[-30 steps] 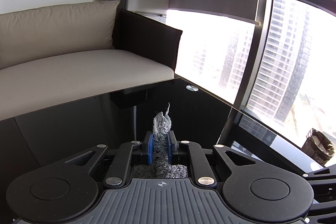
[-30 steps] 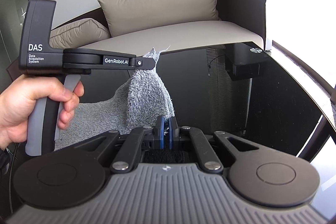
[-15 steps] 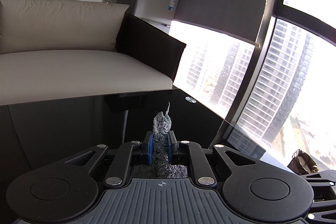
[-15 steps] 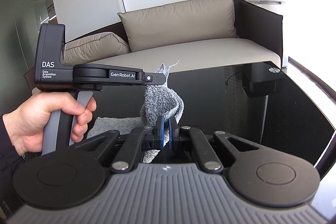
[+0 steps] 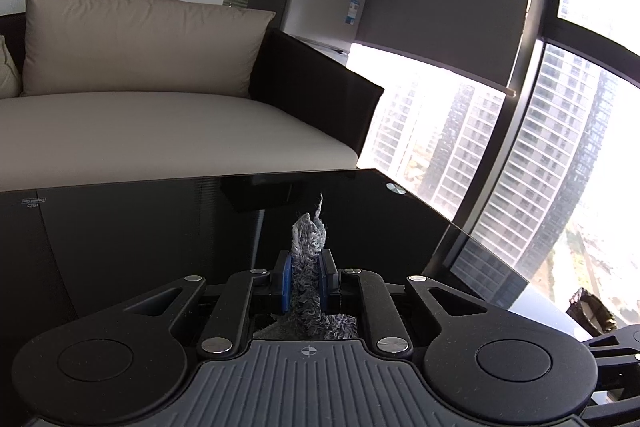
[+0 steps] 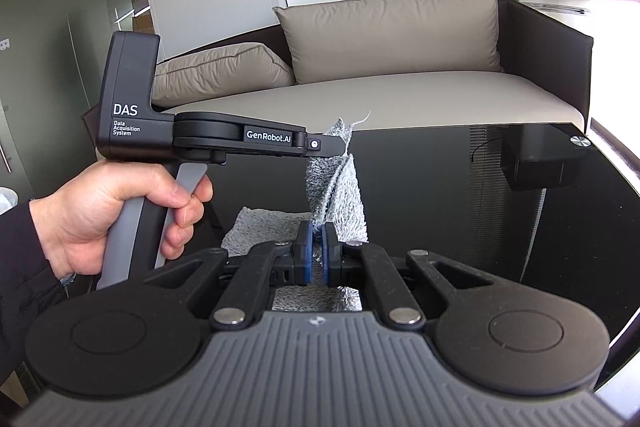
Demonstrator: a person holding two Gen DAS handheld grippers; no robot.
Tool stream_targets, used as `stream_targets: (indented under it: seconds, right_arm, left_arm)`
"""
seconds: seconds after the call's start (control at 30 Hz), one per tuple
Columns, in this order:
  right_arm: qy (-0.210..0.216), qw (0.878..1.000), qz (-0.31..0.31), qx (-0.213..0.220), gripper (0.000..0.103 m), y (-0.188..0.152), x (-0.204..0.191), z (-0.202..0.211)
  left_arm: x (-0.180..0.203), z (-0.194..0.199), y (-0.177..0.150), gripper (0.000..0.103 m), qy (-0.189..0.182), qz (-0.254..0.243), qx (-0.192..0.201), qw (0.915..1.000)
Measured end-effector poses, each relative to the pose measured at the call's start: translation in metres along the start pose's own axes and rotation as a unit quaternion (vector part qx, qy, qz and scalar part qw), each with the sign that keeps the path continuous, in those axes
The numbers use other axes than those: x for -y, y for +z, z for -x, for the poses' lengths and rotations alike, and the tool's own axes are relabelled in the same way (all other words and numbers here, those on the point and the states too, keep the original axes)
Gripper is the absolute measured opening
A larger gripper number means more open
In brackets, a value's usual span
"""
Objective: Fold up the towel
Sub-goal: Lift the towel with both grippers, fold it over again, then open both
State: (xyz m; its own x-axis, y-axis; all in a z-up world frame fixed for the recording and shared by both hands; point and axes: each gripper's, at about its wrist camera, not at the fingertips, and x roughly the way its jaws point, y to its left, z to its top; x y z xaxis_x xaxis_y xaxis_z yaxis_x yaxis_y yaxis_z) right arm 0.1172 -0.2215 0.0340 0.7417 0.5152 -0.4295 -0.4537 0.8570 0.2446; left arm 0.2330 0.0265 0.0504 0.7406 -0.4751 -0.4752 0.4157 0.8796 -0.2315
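Both grippers, the left gripper [image 5: 306, 277] and right gripper [image 6: 318, 253], stay clenched on corners of the grey towel [image 6: 340, 187] and have carried it farther over the black table [image 6: 460, 207], so less lies flat, suggesting a fold underway.

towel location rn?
Grey towel hangs over the black glass table, centre of both wrist views, pinched by left gripper and right gripper.

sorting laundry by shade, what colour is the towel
Mottled grey towel, clearest in the right wrist view.
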Motion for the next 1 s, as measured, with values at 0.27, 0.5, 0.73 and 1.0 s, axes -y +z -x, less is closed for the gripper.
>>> stream_targets:
  seconds: [0.27, 0.5, 0.73, 1.0]
  right_arm:
    - [0.019, 1.0, 0.01, -0.016, 0.004, -0.004, -0.022, -0.016]
    - [0.031, 0.999, 0.023, -0.037, 0.004, -0.008, -0.039, -0.034]
    - [0.039, 0.998, 0.032, -0.049, 0.004, -0.013, -0.05, -0.044]
    - [0.054, 0.996, 0.039, -0.063, 0.005, -0.017, -0.056, -0.056]
  left_arm:
    - [-0.02, 0.007, -0.008, 0.012, 0.0, 0.008, -0.002, 1.0]
    - [-0.038, 0.011, -0.015, 0.012, 0.006, 0.018, -0.014, 0.9997]
    - [-0.052, 0.016, -0.02, 0.012, 0.014, 0.027, -0.019, 0.9993]
    - [-0.064, 0.016, -0.027, 0.017, 0.04, 0.039, -0.037, 0.9978]
